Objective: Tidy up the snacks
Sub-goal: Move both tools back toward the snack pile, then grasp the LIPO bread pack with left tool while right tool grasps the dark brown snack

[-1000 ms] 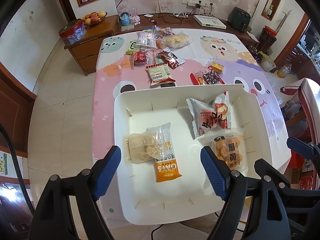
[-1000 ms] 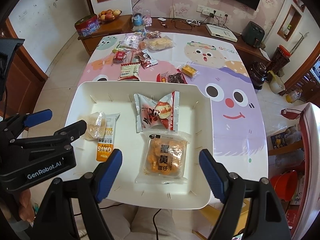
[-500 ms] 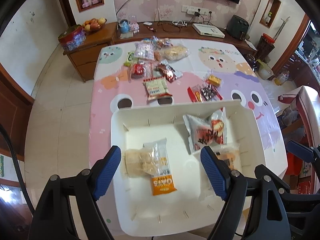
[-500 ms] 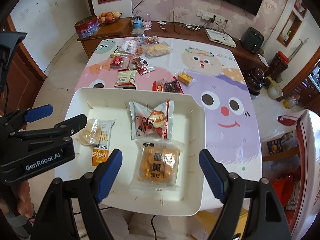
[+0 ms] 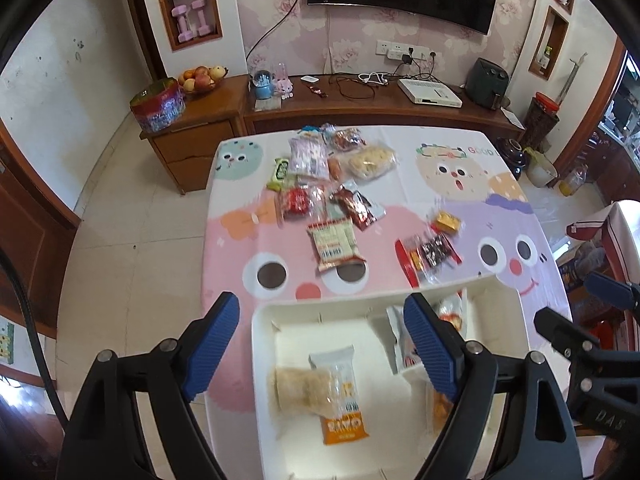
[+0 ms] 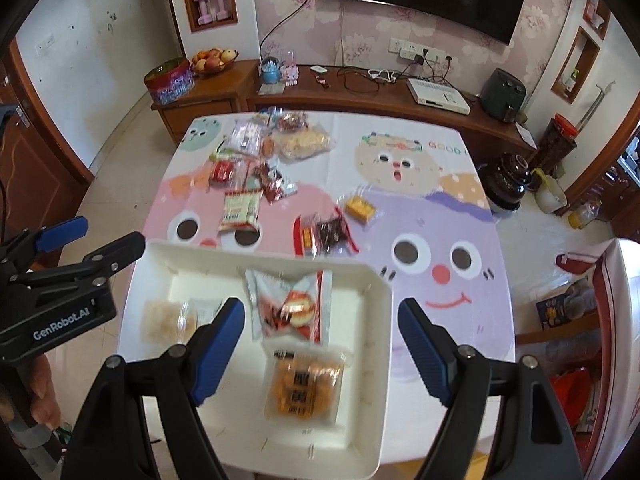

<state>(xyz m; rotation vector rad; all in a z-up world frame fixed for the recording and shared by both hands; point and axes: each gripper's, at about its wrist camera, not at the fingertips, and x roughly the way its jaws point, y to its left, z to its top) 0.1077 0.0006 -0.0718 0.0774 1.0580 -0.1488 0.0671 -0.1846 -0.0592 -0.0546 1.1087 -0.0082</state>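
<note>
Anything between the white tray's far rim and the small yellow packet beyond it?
Right wrist view: a clear packet with dark pieces lies between white tray and yellow packet.

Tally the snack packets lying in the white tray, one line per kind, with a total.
Clear packet of pale biscuits: 1
Orange oats bar: 1
Red-and-white packet: 1
Clear packet of orange pastries: 1
Total: 4

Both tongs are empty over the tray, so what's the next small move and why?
Probably reach the right tongs forward to the dark-wrapped snack just beyond the white tray. Both tongs stand open and empty, and it is the nearest loose packet still on the tablecloth.
</note>
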